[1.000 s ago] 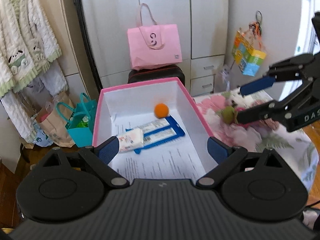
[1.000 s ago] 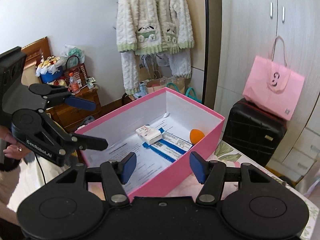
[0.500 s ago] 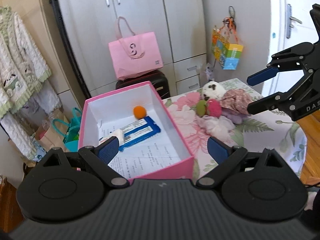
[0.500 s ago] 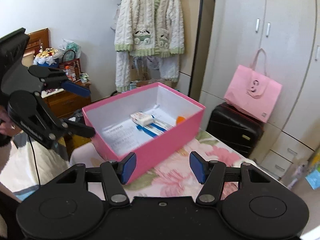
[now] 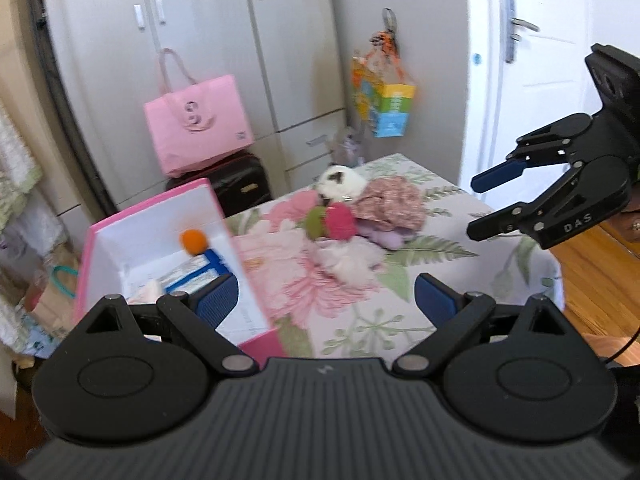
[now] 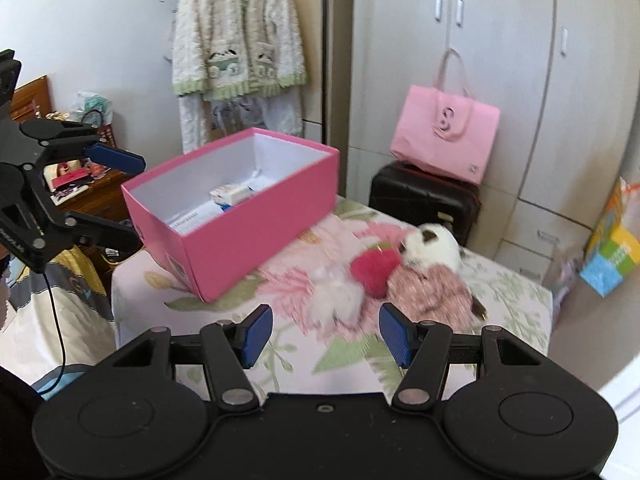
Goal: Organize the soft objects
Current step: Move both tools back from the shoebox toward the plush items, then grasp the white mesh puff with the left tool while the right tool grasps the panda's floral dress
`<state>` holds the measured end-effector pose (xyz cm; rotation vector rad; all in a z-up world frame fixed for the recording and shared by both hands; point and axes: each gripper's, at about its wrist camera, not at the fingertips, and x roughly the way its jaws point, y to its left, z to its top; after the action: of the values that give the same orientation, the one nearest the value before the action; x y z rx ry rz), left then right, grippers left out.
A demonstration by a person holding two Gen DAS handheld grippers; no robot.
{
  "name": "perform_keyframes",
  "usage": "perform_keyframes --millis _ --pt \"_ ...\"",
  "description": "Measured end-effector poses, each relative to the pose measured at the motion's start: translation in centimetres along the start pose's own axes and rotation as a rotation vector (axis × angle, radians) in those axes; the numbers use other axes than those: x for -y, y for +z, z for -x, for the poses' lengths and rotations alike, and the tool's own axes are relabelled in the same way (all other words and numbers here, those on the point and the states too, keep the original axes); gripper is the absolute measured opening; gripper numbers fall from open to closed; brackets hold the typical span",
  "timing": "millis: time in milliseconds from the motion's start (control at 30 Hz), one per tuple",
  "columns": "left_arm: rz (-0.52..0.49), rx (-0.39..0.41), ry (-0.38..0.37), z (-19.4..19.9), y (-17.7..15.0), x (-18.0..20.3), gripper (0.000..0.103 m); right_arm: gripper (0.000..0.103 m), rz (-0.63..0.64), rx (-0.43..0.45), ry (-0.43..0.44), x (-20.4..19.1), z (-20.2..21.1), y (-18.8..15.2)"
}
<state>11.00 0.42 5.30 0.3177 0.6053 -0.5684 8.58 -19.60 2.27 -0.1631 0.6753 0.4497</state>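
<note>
**A:** Where are the soft toys?

**B:** Bunched on the flowered table, at about two o'clock from the pink box. A white fluffy toy lies nearest the right gripper, a red pompom touches it at one o'clock, and a white plush animal in a pink dress sits just behind. In the left view an orange ball already sits in the box's far corner.

**A:** And the grippers?

**B:** Both have their fingers spread wide and hold nothing. The left gripper hangs over the box's near corner; the right one faces the pile.

**A:** So how should the pick go?

**B:** I'd take the white fluffy toy first, being closest. Come down straight at twelve o'clock, straddle its middle, and close firmly, since fluff squashes and may slip. Keep the fingers off the pompom, or it could be dragged along.

**A:** Then?

**B:** Lift clear of the rim and release over bare box floor, away from the small carton.
</note>
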Motion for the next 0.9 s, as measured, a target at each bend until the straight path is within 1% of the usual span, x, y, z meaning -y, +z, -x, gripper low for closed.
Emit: perform_keyframes --millis 233,333,433,500,567,700,833,900 --pt "-0.004 -0.006 -0.081 -2.8 0.7 2.2 0.096 0.065 -0.042 -0.015 -0.019 2.1 -0.3 -2.1" --pt "0.009 -0.006 -0.107 -4.3 0.8 2.9 0.096 0.076 -0.048 -0.001 -0.022 3.0 -0.9 -2.7" --pt "0.020 -0.005 -0.110 -6.4 0.5 3.4 0.096 0.076 -0.052 0.004 -0.039 3.9 -2.2 -3.3" --pt "0.036 -0.007 -0.097 -7.9 0.3 3.7 0.096 0.076 -0.062 0.015 -0.047 4.5 -3.1 -3.6" --pt "0.048 0.008 -0.083 -9.2 0.0 3.8 0.096 0.076 -0.077 0.038 -0.045 5.3 -4.0 -3.8" --pt "0.076 0.026 -0.039 -12.0 -0.4 3.8 0.096 0.077 -0.128 0.108 -0.031 7.3 -6.1 -4.4" --pt "0.092 0.046 0.029 -14.9 -0.8 4.0 0.096 0.077 -0.198 0.147 -0.010 9.4 -8.2 -4.8" --pt "0.094 0.030 0.058 -16.6 -1.0 4.3 0.094 0.077 -0.222 0.164 -0.009 10.1 -9.3 -4.7"
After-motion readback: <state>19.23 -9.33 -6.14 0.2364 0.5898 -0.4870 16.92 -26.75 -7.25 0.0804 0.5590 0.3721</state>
